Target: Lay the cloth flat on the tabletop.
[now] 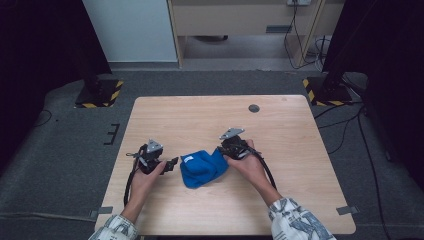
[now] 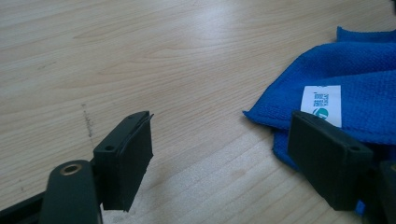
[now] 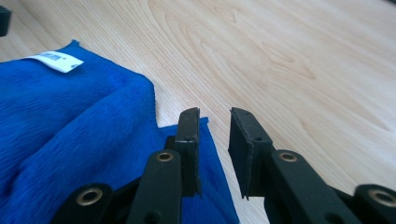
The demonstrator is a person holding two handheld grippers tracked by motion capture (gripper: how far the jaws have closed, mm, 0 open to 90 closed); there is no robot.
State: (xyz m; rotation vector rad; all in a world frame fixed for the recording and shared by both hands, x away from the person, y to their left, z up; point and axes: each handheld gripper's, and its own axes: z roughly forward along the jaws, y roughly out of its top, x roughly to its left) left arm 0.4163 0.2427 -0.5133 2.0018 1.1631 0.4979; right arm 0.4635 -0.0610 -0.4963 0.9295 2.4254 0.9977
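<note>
Blue cloth (image 1: 201,168) lies bunched mid-table (image 1: 280,125) btwn both tools. Left gripper (image 2: 219,154) wide open, empty — right gripper (image 3: 212,140) slightly parted over a corner, gripping nothing. Probably best to pinch corners squarely w/ both.

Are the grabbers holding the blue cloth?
No, nothing is held. The left gripper is open beside the blue cloth. The right gripper has a gap between its fingers, over the cloth's edge.

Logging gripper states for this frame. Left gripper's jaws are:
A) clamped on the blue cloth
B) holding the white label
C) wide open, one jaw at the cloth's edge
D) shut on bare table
C: the left gripper has its jaws far apart over the wooden table, one jaw beside the edge of the blue microfibre cloth near its white label, gripping nothing.
</note>
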